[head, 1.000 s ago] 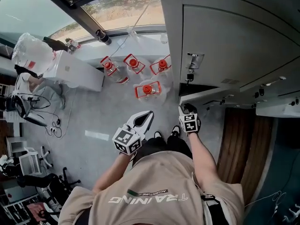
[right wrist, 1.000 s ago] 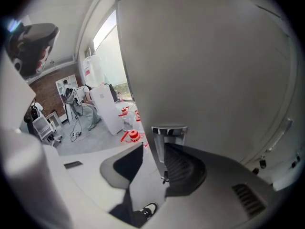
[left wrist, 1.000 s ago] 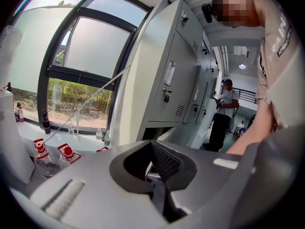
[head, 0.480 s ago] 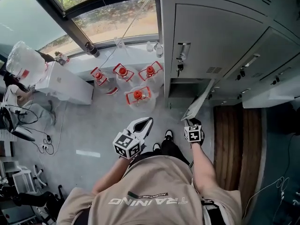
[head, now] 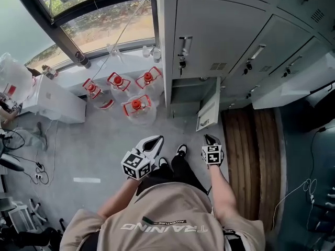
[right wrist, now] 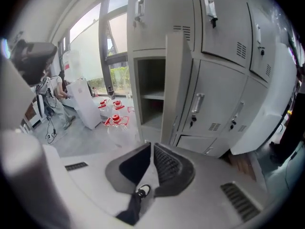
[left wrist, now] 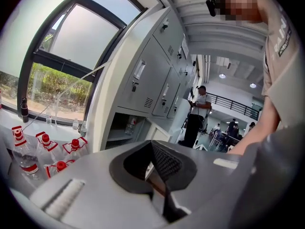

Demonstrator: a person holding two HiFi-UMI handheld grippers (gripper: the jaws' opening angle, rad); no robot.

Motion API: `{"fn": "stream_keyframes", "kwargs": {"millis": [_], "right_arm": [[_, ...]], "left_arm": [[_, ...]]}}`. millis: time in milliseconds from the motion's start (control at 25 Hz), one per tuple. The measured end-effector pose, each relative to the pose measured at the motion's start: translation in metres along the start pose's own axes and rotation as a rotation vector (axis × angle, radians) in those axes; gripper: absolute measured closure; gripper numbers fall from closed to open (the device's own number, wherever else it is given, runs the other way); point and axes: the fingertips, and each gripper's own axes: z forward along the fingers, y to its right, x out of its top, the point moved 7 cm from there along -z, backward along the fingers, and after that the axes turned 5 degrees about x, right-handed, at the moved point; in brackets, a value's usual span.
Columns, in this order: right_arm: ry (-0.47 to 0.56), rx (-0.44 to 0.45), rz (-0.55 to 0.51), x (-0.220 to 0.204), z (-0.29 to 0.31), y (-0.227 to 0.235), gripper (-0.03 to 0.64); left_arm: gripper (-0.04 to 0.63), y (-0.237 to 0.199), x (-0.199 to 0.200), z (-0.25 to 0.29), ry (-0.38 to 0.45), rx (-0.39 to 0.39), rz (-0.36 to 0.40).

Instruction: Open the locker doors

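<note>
Head view: left gripper (head: 159,137) jaws together

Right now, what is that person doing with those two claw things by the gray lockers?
A person stands in front of the lockers, holding a gripper in each hand. One low locker door hangs open. The right gripper is near that door but not touching it; its jaws have just been closing, with nothing between them. The left gripper is shut and empty too. The other doors look closed.
</note>
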Motion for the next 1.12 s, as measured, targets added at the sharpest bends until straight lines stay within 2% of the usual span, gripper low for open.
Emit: {"fn": "stream_keyframes", "kwargs": {"millis": [120,280,440,760,960,1120], "right_arm": [[0.079,0.038,-0.019,-0.002,-0.033,-0.014,0.604],[0.166,0.108,-0.074,0.001,-0.078,-0.031,0.606],[0.267,0.14,-0.072,0.02,-0.131,-0.033,0.606],[0.457,0.273,-0.097,0.063,-0.222,-0.004,0.606],[0.625,0.29,-0.116,0.08,-0.268,0.021,0.606],[0.7,0.296,-0.139,0.098,-0.293,0.042,0.606]], "left_arm": [[0.589,0.015,-0.005,0.007,0.014,-0.011,0.055],[0.589,0.044,-0.003,0.019,0.028,-0.035,0.069],[0.589,0.08,0.003,0.026,0.061,-0.014,0.097],[0.588,0.156,0.018,0.04,0.121,0.074,0.134],[0.588,0.204,0.036,0.053,0.152,0.067,0.181],[0.588,0.235,0.063,0.065,0.205,0.059,0.229]]}}
